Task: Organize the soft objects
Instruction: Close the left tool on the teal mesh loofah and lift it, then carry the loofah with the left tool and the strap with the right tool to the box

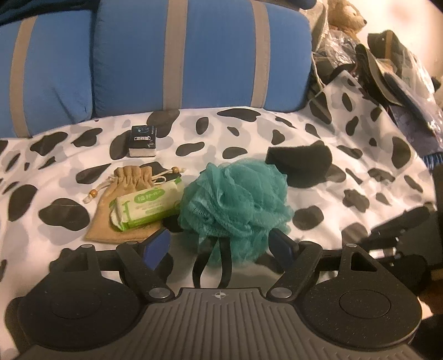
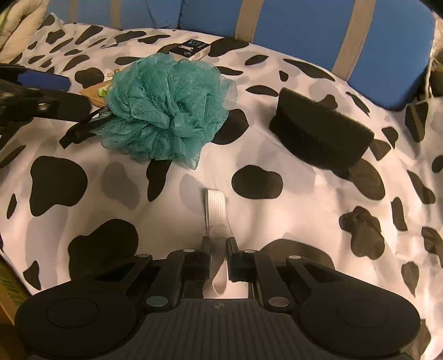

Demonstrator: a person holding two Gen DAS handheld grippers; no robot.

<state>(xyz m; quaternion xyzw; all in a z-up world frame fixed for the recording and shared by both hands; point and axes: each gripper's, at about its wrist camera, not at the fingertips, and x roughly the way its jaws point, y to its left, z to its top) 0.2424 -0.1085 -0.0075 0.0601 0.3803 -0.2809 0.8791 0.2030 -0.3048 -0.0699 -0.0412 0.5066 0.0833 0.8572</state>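
A teal mesh bath pouf (image 1: 235,202) lies on the cow-print cover (image 1: 318,138); its black loop trails toward me. My left gripper (image 1: 221,243) is open, its blue-padded fingers either side of the pouf's near edge. A black foam sponge (image 1: 300,157) sits behind the pouf to the right. A tan drawstring pouch (image 1: 121,202) with a green-and-white tissue pack (image 1: 146,206) on it lies to the left. My right gripper (image 2: 218,243) is shut on a white elastic band (image 2: 217,210). The pouf (image 2: 166,110) and sponge (image 2: 321,130) lie beyond it.
A small dark box (image 1: 143,141) sits at the back of the cover, in front of blue cushions with grey stripes (image 1: 193,55). A pile of bags and a plush toy (image 1: 346,13) fill the far right. The left gripper shows at the right wrist view's left edge (image 2: 33,97).
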